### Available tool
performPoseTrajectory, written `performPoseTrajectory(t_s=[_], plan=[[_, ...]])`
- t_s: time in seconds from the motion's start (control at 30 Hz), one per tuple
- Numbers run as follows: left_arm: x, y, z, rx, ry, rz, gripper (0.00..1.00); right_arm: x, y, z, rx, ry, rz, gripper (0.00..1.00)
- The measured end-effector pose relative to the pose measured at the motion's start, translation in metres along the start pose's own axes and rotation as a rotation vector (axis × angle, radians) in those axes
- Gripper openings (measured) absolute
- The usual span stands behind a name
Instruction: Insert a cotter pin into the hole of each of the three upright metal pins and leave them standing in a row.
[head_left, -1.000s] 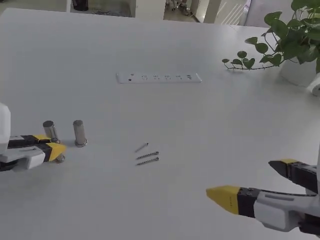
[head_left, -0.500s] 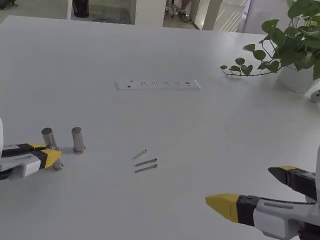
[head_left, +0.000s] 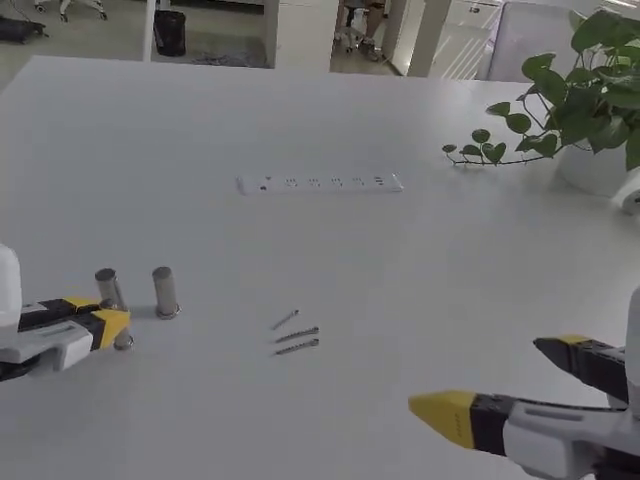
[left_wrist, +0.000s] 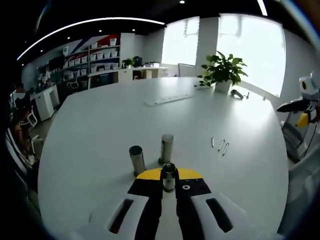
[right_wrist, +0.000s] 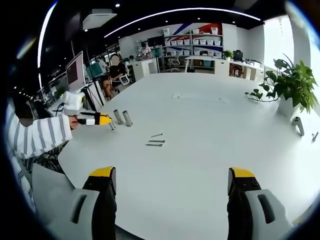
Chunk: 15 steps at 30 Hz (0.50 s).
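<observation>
Head view: three short, round, grey metal pins (head_left: 164, 292) stand upright at the left of the white table (head_left: 330, 110). Two of them stand side by side. The front pin (head_left: 122, 340) stands nearer and is half hidden under the yellow tips of the left gripper (head_left: 112, 322). The other two pins are at about 12 and 1 o'clock from those tips. Three thin cotter pins (head_left: 295, 334) lie side by side and flat on the table, at about 10 o'clock from the right gripper (head_left: 500, 385) and well apart from it. That gripper's jaws are spread wide with nothing between them.

Left gripper view: the left gripper (left_wrist: 168, 172) has its jaws drawn close together and looks clamped on the front pin (left_wrist: 168, 182), which is upright between the tips. The two other metal pins (left_wrist: 136, 159) stand just beyond, at 11 and 12 o'clock. The cotter pins (left_wrist: 220, 145) lie at 2 o'clock.

Right gripper view: the right gripper (right_wrist: 172, 175) has its jaws far apart. The cotter pins (right_wrist: 156, 140) lie at 12 o'clock from it. The metal pins (right_wrist: 126, 118) are at 11 o'clock, beside the left gripper (right_wrist: 102, 119), which is held out from a striped sleeve (right_wrist: 40, 135).
</observation>
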<state>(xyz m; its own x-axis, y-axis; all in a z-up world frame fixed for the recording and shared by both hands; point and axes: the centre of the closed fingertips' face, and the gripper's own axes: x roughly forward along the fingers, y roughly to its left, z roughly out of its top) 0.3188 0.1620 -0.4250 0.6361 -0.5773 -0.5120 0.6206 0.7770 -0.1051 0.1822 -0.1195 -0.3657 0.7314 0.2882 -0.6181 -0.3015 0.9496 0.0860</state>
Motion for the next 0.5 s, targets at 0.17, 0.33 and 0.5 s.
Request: performPoseTrajectory(t_s=[0.17,0.33,0.5], plan=[[-0.009,-0.011,0.009,-0.048,-0.038,-0.027,0.04,0.002,0.002,0.003,-0.002,-0.014,0.010,0.91],[-0.019,-0.030,0.020,-0.040,-0.075,-0.051,0.04,0.005,0.006,0.007,-0.001,-0.030,0.023,0.91],[-0.023,-0.045,0.022,-0.004,-0.079,-0.060,0.04,0.007,0.011,0.013,-0.012,-0.044,0.039,0.91]])
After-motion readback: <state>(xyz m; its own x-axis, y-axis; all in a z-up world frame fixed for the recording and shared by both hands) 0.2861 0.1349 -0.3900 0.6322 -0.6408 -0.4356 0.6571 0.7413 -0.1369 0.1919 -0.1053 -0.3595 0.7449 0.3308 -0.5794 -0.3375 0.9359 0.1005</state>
